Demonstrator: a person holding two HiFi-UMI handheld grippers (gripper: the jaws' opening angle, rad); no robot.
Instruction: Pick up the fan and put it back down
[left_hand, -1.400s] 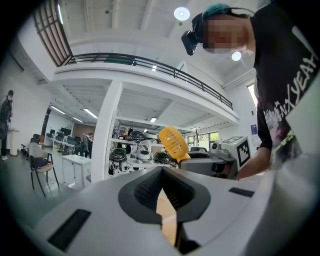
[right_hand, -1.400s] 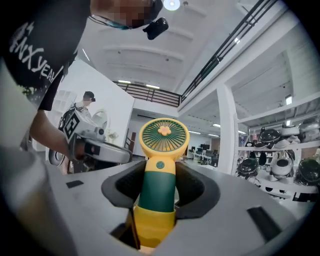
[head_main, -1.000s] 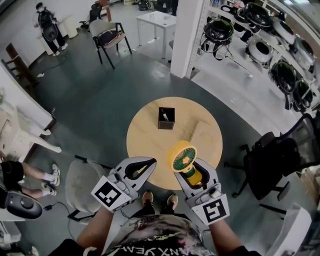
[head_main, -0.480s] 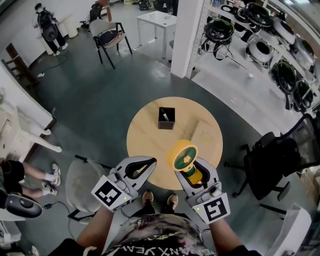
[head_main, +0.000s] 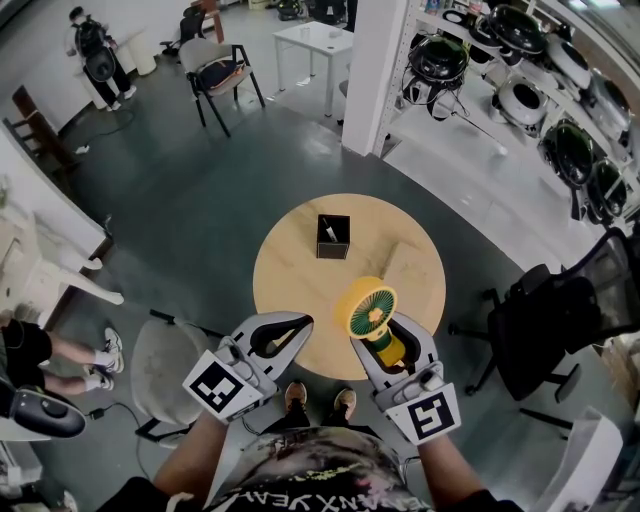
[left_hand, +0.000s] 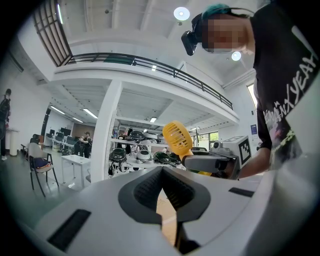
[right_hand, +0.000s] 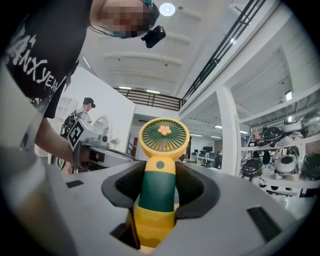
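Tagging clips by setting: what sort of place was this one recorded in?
Probably an open-plan office or lab workspace: rows of round black-and-white devices stored along one side, a black mesh swivel chair and a white square desk stand on a grey floor around the round light-wood table.

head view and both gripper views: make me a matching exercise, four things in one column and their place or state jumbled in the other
Things
1. fan
2. left gripper
3. black box
4. black office chair

Place or state
a. on the floor, right of the table in the head view
b. jaws together, nothing between them
c. clamped between the jaws of the right gripper
d. standing on the table

Pairs: 1-c, 2-b, 3-d, 4-a
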